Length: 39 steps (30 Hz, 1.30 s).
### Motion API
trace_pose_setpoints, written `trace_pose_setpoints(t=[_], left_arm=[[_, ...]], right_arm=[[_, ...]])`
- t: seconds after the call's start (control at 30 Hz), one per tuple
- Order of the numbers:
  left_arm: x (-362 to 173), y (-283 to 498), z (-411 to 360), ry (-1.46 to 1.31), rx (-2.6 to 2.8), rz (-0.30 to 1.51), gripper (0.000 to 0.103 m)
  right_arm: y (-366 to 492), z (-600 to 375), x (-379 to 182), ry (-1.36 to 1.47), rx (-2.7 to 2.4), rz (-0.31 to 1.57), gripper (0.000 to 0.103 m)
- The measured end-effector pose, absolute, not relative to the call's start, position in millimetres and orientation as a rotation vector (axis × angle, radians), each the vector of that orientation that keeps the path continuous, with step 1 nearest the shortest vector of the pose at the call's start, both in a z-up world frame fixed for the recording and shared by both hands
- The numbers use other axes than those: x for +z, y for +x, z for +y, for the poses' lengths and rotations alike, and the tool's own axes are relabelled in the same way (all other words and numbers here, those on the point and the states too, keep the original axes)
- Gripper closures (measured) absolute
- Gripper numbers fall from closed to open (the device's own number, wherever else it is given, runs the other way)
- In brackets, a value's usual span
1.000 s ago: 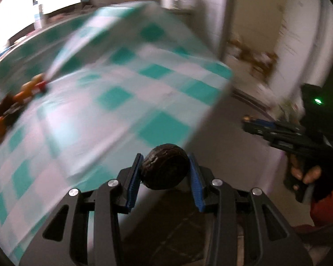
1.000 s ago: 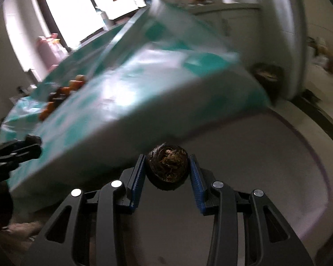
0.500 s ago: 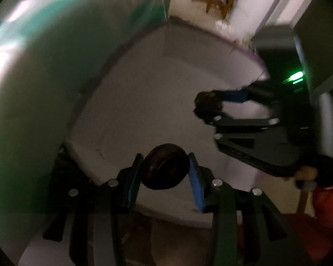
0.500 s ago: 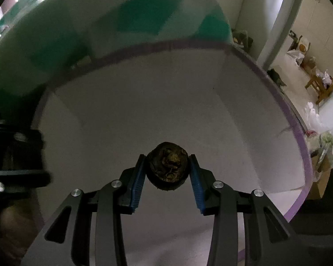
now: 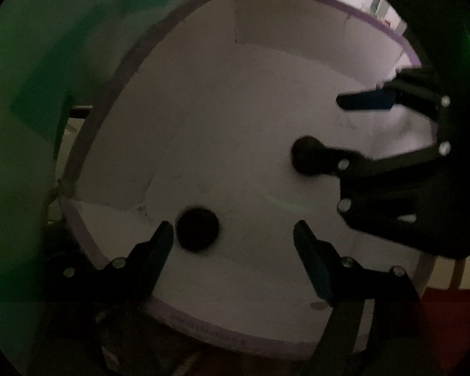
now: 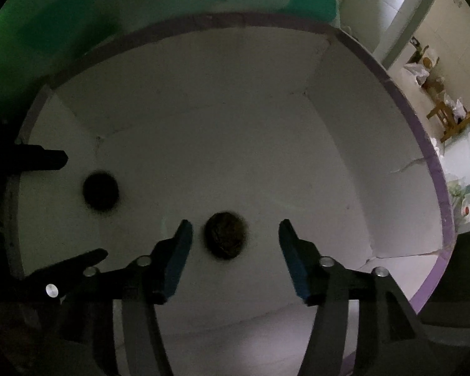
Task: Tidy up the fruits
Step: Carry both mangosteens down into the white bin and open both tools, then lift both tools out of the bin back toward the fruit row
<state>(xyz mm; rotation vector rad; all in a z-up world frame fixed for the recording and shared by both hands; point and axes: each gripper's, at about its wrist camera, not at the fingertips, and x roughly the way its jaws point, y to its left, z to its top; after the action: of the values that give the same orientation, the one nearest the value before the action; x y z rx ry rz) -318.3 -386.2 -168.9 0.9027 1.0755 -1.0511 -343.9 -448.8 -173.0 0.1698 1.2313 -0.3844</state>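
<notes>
White box [image 6: 344, 100] walls, purple-rimmed, ring a bare floor. Left gripper [image 5: 233, 235] and right gripper [image 6: 235, 233] are opening, pads clear of two dark round fruits [image 6: 225, 239] [image 6: 101, 190] lying well apart.

Nothing readable here — a faint line of print runs along the near rim of the white box [image 5: 210, 329] in the left wrist view, too dark and blurred to make out — no labels, brands or numbers legible in the right wrist view either
</notes>
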Motion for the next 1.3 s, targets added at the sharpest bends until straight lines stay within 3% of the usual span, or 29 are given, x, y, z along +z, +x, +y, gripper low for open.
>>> trace_pose_setpoints(t=[0.27,0.4,0.53,0.6,0.73,0.77,0.87,1.07,1.3], left_arm=[[-174,-308,-364,0.891,-1.027,1.080,0.024],[-152,-316,-354,0.860,-1.088,0.980,0.018],[-97,-337,-333,0.757,-1.208,0.764,0.012],[-65,-337,-314,0.666,-1.213,0.631,0.002],[-20,-320,-270,0.508,-1.115,0.479,0.002],[-9,-314,-250,0.476,-1.067,0.445,0.002],[16,-289,-201,0.391,-0.868,0.360,0.002],[55,-205,-84,0.231,-0.488,0.396,0.002],[53,-78,49,-0.004,-0.147,0.567,0.002]], right_arm=[[-337,-439,-188,0.117,-0.340,1.308,0.042],[-334,-444,-173,0.122,-0.342,1.283,0.042],[-329,-454,-115,0.113,-0.358,1.102,0.039],[-327,-454,-86,0.118,-0.357,0.997,0.023],[-329,-442,-25,0.139,-0.326,0.758,0.020],[-330,-430,-14,0.141,-0.307,0.720,0.015],[-332,-392,5,0.107,-0.260,0.644,0.015],[-293,-328,21,0.027,-0.121,0.643,0.015],[-209,-246,15,0.033,0.038,0.717,0.015]])
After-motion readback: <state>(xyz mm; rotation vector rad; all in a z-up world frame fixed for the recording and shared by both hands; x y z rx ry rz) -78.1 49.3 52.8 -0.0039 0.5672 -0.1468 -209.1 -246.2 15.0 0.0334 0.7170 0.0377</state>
